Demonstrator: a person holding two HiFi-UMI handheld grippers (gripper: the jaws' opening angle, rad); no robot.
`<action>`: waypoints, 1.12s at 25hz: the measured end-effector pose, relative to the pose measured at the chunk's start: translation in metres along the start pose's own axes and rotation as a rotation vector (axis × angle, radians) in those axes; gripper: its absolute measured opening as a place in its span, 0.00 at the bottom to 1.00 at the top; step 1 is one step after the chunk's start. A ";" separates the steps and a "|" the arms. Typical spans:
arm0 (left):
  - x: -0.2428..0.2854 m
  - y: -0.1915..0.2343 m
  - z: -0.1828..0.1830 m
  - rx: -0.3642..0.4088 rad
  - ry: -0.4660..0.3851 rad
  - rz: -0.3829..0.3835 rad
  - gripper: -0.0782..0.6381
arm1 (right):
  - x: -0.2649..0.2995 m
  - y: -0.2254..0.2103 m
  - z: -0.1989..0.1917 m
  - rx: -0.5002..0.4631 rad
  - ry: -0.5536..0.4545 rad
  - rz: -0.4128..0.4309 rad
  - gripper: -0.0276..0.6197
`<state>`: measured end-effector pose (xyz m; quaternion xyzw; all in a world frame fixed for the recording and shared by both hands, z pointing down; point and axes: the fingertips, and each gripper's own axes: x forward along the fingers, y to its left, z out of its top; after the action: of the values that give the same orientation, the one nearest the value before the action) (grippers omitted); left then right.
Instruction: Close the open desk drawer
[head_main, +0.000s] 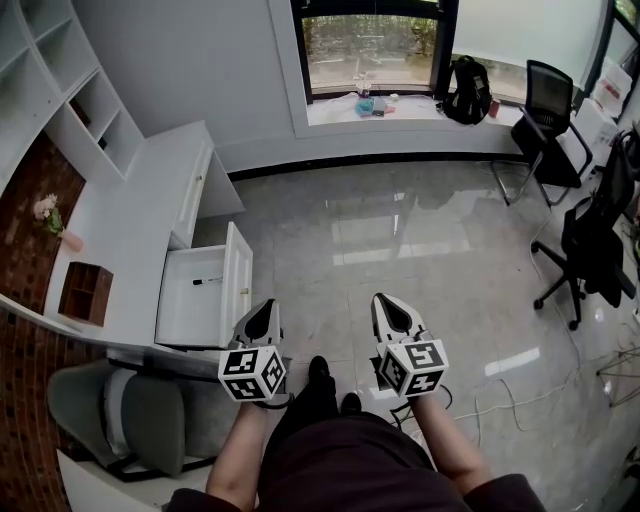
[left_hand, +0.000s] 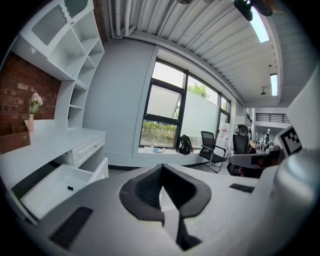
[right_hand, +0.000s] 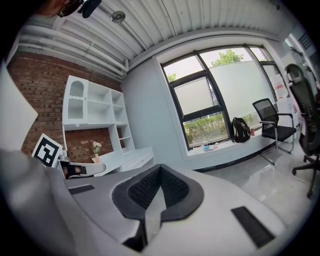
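Note:
A white desk runs along the left wall. Its lower drawer stands pulled out, the front panel facing the room, a black pen lying inside. My left gripper hovers just right of that front panel, shut and holding nothing. My right gripper hangs over the floor further right, also shut and empty. In the left gripper view the gripper points past the open drawer and pen. The right gripper view shows the gripper with the desk behind.
A grey chair stands at the desk, left of my legs. On the desk are a wooden box and a flower vase. Black office chairs stand at the right, a backpack sits on the sill, and cables lie on the floor.

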<state>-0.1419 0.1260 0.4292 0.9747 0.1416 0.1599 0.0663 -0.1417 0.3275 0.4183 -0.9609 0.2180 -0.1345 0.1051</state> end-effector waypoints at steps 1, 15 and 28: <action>0.006 0.002 0.000 0.001 0.006 -0.001 0.12 | 0.005 -0.002 -0.001 0.004 0.003 -0.001 0.05; 0.156 0.082 0.043 0.014 0.030 -0.003 0.12 | 0.172 -0.030 0.042 -0.028 0.044 0.035 0.05; 0.221 0.172 0.070 -0.047 0.048 0.079 0.12 | 0.330 0.013 0.063 -0.098 0.122 0.166 0.05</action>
<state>0.1255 0.0220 0.4583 0.9735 0.1008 0.1892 0.0794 0.1592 0.1776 0.4258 -0.9336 0.3091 -0.1727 0.0552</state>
